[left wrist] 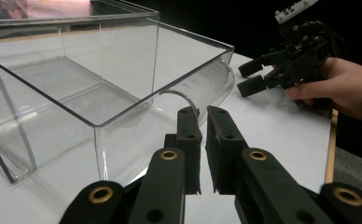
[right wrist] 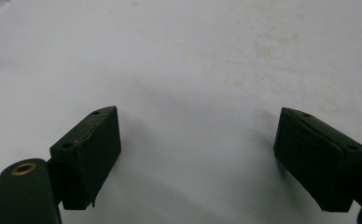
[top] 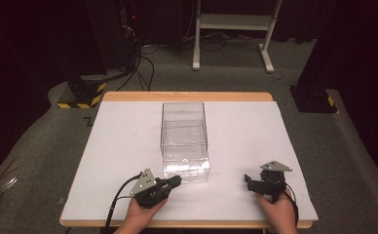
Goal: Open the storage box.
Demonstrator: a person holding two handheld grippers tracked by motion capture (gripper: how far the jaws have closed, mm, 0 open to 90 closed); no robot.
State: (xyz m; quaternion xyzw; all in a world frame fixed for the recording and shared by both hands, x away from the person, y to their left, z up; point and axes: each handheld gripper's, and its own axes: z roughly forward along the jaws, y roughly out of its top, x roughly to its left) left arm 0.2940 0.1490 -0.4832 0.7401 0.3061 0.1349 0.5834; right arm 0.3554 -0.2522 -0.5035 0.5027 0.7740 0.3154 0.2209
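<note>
The left gripper [left wrist: 203, 116] fills the bottom of its own view, its jaws drawn to a narrow slit with nothing between them, tips just short of the clear box [top: 184, 141]. That box stands in the middle of the white table [top: 119, 146], long side running away from the person, and looks empty; a curved clear handle or flap [left wrist: 202, 93] sits on its near end wall, right in front of those jaws. The right gripper [top: 249, 182] rests near the box's front right corner, apart from it, jaws spread wide over bare tabletop. Judging by this, nothing is grasped yet and the work on the box has barely begun. No brand, label or writing can be read anywhere.
</note>
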